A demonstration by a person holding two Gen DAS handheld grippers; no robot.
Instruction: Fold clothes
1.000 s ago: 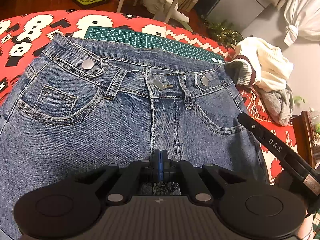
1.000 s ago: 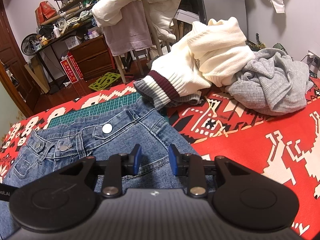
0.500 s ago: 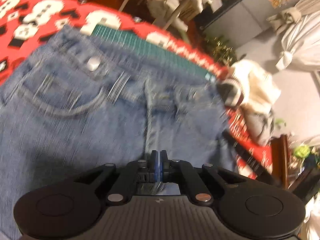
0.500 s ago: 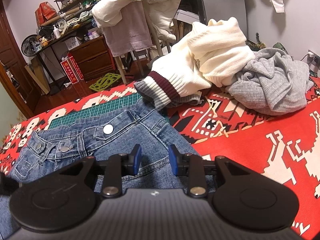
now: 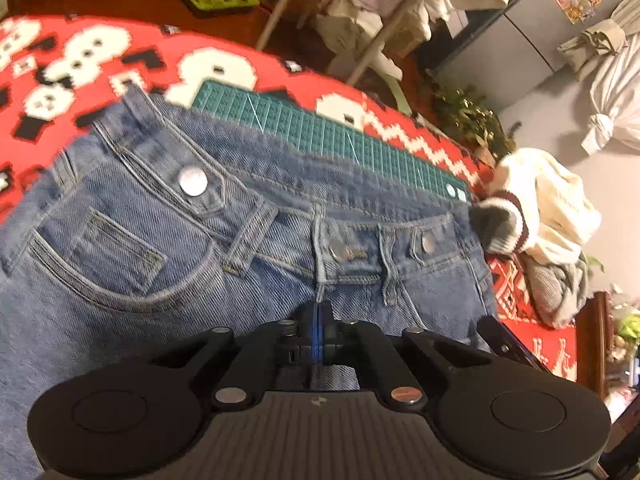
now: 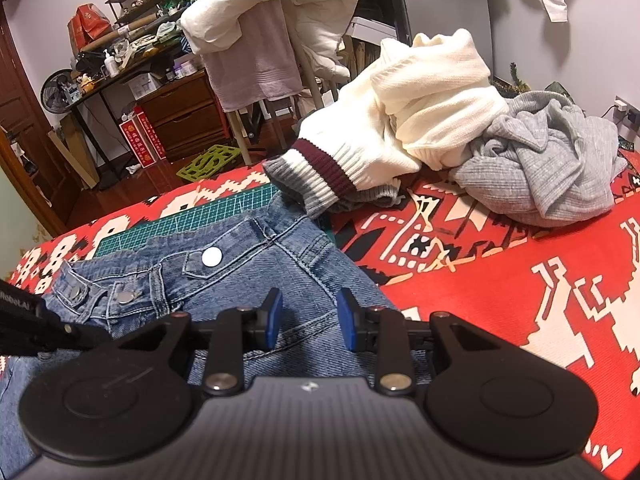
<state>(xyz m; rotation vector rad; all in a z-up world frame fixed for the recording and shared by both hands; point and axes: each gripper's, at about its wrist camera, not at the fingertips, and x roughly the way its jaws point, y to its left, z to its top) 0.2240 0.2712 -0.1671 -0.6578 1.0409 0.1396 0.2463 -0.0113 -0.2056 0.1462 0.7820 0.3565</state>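
Note:
Blue jeans [image 5: 160, 280] lie front up on a red patterned cover [image 5: 80, 60], waistband away from me. My left gripper [image 5: 318, 316] is shut, low over the crotch. The fly seam runs straight into its closed blue pads, so it looks pinched on the denim. In the right wrist view the same jeans [image 6: 256, 272] lie under my right gripper [image 6: 308, 320]. It hovers open over the hip near the side seam, with nothing between its fingers. A black part of the right gripper shows at the jeans' right edge in the left wrist view.
A green cutting mat [image 5: 320, 120] pokes out beyond the waistband. A cream sweater with a maroon-striped cuff [image 6: 420, 112] and a crumpled grey garment [image 6: 552, 168] are heaped on the cover [image 6: 520, 280] to the right. A chair draped with clothes [image 6: 280, 40] stands past the far edge.
The left gripper stayed shut while its view swung and tipped up, bringing the waistband closer to the fingertips. The right gripper stayed open and barely moved.

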